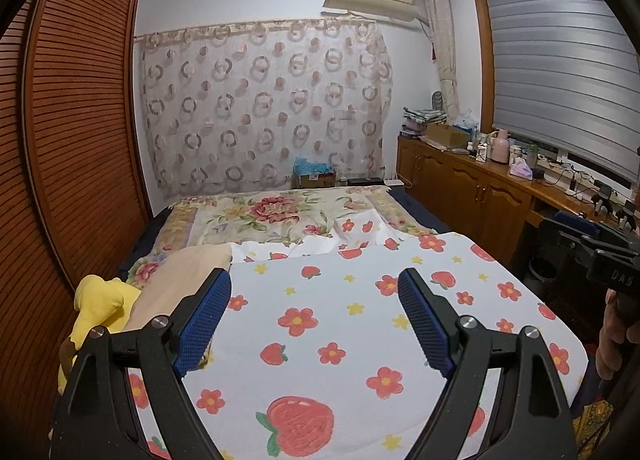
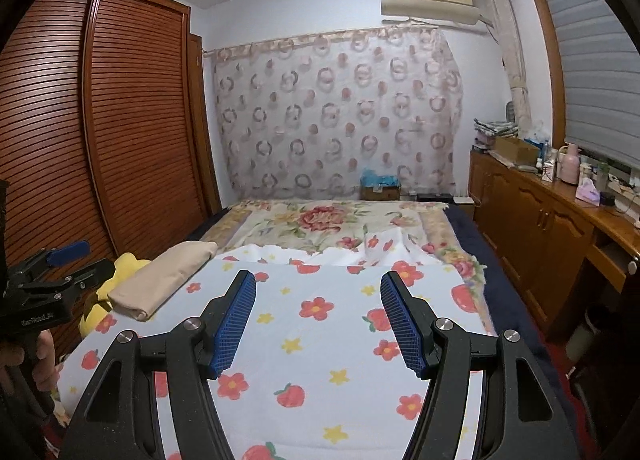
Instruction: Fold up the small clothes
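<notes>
A folded beige garment (image 1: 176,284) (image 2: 160,280) lies at the left edge of the strawberry-print sheet (image 1: 360,344) (image 2: 332,340) on the bed. A crumpled yellow garment (image 1: 100,300) (image 2: 126,264) sits just left of it. My left gripper (image 1: 314,274) hovers open above the sheet with nothing between its blue pads; the beige garment is beside its left finger. My right gripper (image 2: 318,275) also stands open over the sheet and holds nothing. Each gripper shows at the edge of the other's view: the right one (image 1: 600,252), the left one (image 2: 60,260), each in a hand.
A louvred wooden wardrobe (image 1: 80,140) runs along the bed's left side. A wooden sideboard (image 2: 540,212) crowded with small items lines the right wall under the window. A floral blanket (image 1: 272,216) covers the far half of the bed, with a cardboard box (image 1: 316,178) beyond.
</notes>
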{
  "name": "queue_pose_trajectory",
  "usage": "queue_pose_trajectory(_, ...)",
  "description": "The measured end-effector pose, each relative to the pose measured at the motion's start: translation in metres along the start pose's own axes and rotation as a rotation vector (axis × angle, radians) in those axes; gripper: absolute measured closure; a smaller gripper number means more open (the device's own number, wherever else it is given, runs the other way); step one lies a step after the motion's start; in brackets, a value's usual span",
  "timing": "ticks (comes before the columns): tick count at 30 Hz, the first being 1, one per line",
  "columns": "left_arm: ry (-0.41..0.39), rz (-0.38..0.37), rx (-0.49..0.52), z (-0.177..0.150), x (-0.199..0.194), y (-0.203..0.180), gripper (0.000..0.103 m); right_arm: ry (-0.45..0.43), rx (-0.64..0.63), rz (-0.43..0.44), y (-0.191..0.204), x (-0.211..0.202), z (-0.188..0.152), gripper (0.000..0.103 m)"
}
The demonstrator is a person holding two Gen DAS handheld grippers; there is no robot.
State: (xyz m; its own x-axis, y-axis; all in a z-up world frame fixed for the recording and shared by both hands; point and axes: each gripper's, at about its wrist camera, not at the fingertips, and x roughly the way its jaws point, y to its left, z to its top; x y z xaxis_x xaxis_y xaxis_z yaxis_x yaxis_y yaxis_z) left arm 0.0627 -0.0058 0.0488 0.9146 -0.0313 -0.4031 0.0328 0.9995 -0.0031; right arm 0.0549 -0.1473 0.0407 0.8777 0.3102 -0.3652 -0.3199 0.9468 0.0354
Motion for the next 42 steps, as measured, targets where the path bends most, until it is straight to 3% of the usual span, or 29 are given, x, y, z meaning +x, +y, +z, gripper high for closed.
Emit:
queue_pose_trajectory(6,0.0,0.0,-0.001,0.0,0.0,-0.001,0.017,0.008,0.014,-0.005,-0.007,0.004,-0.012,0.036)
queue_pose_trajectory(42,-0.017,0.007,-0.006,0.004,-0.009,0.006,0.017,-0.006,0.001,-0.004,-0.031,-0.013,-0.005,0.036)
